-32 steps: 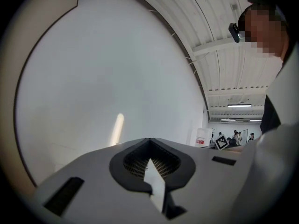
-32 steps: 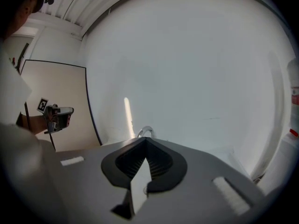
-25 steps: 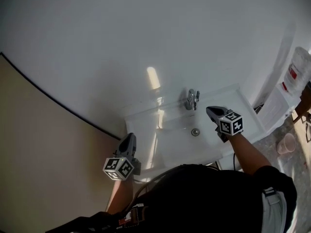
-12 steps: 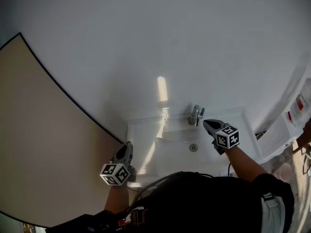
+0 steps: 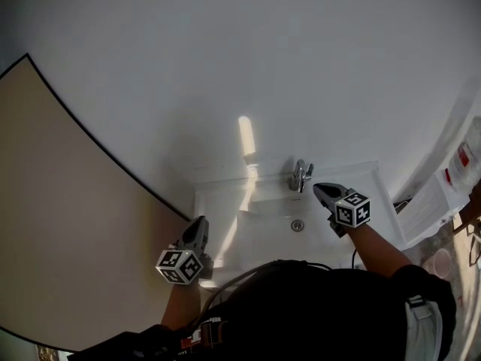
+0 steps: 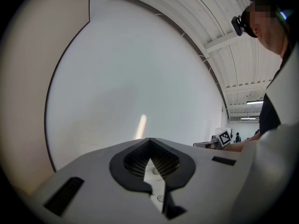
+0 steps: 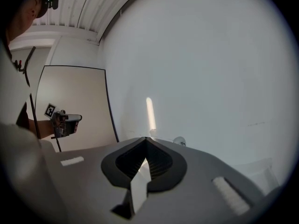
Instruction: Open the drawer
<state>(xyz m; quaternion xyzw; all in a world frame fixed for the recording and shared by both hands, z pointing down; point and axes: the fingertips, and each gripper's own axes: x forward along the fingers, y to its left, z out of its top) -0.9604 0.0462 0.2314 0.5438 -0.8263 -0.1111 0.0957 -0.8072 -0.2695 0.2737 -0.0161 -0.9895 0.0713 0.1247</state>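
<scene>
No drawer shows in any view. In the head view a white sink (image 5: 225,201) with a chrome faucet (image 5: 300,175) and a drain (image 5: 297,225) stands against a white wall, its front hidden by the person's dark top. My left gripper (image 5: 200,221) hovers over the sink's left front corner, pointing at the wall. Its jaws meet at the tips with nothing between them (image 6: 149,140). My right gripper (image 5: 317,187) hangs just right of the faucet, jaws together and empty (image 7: 145,139). The faucet (image 7: 179,141) peeks over the right gripper's nose.
A beige panel with a dark edge (image 5: 60,224) fills the left side. A white unit with papers (image 5: 432,201) and a white bottle (image 5: 470,153) stand at the right, with a cup (image 5: 436,265) lower down. A cable (image 5: 353,258) runs by the right forearm.
The head camera has swung, so more of the beige panel shows and the sink sits lower in the picture. Both grippers keep nearly the same places over the sink, jaws unchanged.
</scene>
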